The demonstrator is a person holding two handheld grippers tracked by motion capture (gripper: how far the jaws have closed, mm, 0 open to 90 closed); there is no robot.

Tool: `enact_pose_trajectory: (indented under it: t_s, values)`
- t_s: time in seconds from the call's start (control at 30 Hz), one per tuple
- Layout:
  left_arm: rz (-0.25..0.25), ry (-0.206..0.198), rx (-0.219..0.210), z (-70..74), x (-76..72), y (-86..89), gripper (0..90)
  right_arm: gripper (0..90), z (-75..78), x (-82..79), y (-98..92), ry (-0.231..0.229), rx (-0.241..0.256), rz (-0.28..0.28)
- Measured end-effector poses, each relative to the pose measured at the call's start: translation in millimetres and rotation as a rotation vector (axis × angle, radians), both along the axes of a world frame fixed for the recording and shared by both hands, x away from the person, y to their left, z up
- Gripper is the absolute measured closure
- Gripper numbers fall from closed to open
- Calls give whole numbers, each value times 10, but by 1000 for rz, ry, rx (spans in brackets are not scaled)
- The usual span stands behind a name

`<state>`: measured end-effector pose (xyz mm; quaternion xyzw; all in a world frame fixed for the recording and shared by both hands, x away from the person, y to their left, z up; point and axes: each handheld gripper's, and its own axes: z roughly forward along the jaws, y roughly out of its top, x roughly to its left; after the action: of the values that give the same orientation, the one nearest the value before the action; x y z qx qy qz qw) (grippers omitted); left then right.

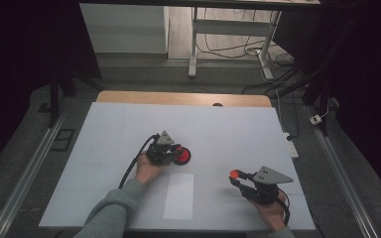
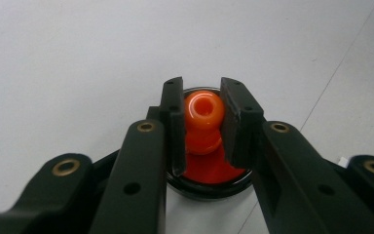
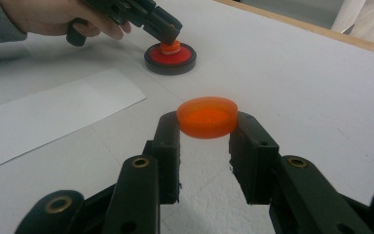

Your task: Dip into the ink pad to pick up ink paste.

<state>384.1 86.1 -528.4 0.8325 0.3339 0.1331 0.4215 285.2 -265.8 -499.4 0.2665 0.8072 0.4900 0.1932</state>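
The left gripper (image 1: pixel 171 154) stood over a round black-rimmed base (image 2: pixel 209 187) with a red inside, its jaws clenched on an orange bead (image 2: pixel 203 109) from either side. In the left gripper view the bead sat between the two fingertips, its hole facing the camera, directly above the red floor of the base; whether the bead touched that floor could not be told. The base lay on the white table (image 1: pixel 238 134) just ahead of and beneath the jaw tips, partly hidden by them.

The right gripper (image 3: pixel 207 127) grasped an orange disc cap (image 3: pixel 207 117) — a shallow, translucent piece pinched at its opposite edges between the fingertips and carried clear of the table surface, open side tilted slightly toward the camera. In the high view this cap (image 1: pixel 234 174) showed at the forward tip of the right gripper (image 1: pixel 236 177), well apart from the base (image 1: pixel 182 155).

From the right gripper view, the base and the left gripper (image 3: pixel 168 34) lay ahead and to the left — beyond the held cap. A white sheet of paper (image 3: pixel 53 114) lay flat on the table to the left of the right gripper's jaws, between the two hands in the high view.
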Motion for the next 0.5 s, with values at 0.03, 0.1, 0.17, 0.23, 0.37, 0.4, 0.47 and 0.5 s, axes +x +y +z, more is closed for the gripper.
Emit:
enact_pose_trajectory:
  t_s: [0.03, 0.1, 0.17, 0.23, 0.37, 0.4, 0.47, 0.5]
  values:
    - [2, 1, -6, -3, 1, 1, 730, 647, 0, 1, 1, 0, 0, -1]
    - [2, 5, -13, -5, 5, 7, 730, 647, -2, 3, -2, 0, 0, -6]
    - [3, 7, -15, -6, 6, 9, 730, 647, -5, 6, -4, 4, 5, -4]
    - [5, 8, -14, -3, 3, 7, 730, 647, -7, 9, -7, 4, 6, -3]
    - [6, 17, -24, 6, 16, 12, 729, 647, -1, 3, -7, 0, 1, -9]
    - [6, 30, -47, 8, 22, 27, 728, 647, 2, 1, -8, -3, 4, -8]
    - [0, 32, -168, 69, 21, 99, 728, 647, 9, 0, -13, -7, 6, -11]
    - [8, 8, -191, 132, 8, 131, 727, 647, 13, -5, -16, -10, 6, -19]
